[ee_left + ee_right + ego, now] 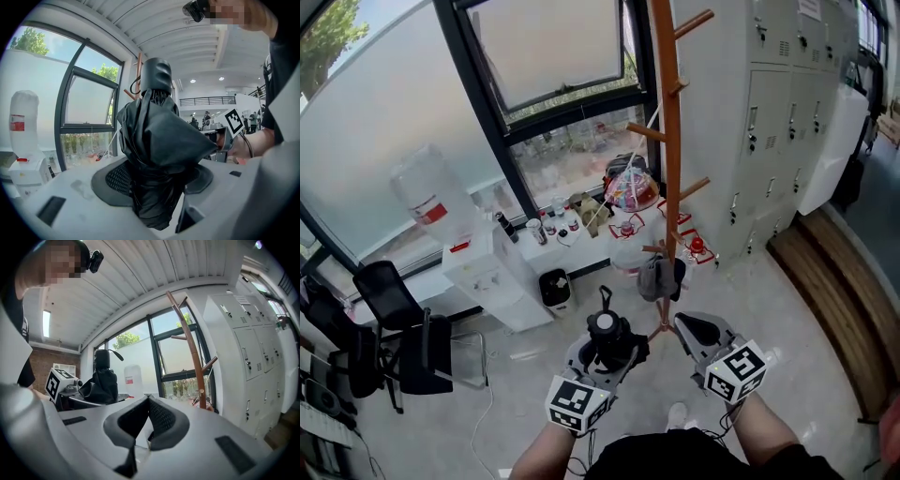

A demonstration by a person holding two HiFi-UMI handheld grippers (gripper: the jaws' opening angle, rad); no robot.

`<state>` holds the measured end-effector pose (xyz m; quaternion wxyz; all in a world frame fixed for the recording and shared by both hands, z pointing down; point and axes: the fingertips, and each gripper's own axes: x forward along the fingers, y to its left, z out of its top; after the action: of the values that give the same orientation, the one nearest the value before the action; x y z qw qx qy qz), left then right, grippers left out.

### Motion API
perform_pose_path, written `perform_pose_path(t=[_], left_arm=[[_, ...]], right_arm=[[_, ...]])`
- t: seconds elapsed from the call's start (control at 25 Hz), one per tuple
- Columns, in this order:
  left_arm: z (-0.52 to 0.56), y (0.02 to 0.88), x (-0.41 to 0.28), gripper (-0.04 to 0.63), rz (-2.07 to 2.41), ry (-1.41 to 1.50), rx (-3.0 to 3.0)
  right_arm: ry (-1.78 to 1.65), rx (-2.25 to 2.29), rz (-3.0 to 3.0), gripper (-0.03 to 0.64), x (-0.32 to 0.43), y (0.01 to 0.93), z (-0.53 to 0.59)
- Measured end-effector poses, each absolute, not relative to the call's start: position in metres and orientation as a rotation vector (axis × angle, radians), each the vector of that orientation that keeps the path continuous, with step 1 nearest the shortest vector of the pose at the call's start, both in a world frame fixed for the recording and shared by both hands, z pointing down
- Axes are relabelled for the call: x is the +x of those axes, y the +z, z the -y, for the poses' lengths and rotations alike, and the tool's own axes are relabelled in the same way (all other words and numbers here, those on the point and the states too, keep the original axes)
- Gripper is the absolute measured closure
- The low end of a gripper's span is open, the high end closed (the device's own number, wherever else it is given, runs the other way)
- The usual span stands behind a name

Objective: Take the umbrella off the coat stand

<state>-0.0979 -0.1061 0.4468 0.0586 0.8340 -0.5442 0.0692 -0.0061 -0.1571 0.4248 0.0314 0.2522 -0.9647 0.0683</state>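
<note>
Big windows (441,112) fill one wall of the room, and white lockers (769,112) stand along the other. Between them is a tall wooden coat stand (670,141) on the pale floor (787,328). A grey thing (661,278) hangs low on the stand. A water cooler (478,253), a small bin (555,288) and a black chair (394,319) sit by the windows.

The left gripper (609,345) holds the black umbrella (605,330). Its jaws are wide apart and press on the folded cloth from both sides. The umbrella is folded up and stands upright, with its handle on top. It is off the coat stand and does not touch it.

The right gripper (698,330) is just beside the left one. Its jaws are closed together and it holds nothing.
</note>
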Motion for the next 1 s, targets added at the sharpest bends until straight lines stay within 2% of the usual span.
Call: perform_pose_path(t=[0.48, 1.0], left_arm=[[0.032, 0.461, -0.105, 0.331, 1.526, 0.12, 2.551], [-0.018, 0.483, -0.087, 0.331, 1.393, 0.177, 2.586]], right_arm=[[0.169, 0.91, 2.91, 0.563, -0.012, 0.426, 0.069], [0.22, 1.077, 2.854, 0.563, 0.009, 0.447, 0.015]])
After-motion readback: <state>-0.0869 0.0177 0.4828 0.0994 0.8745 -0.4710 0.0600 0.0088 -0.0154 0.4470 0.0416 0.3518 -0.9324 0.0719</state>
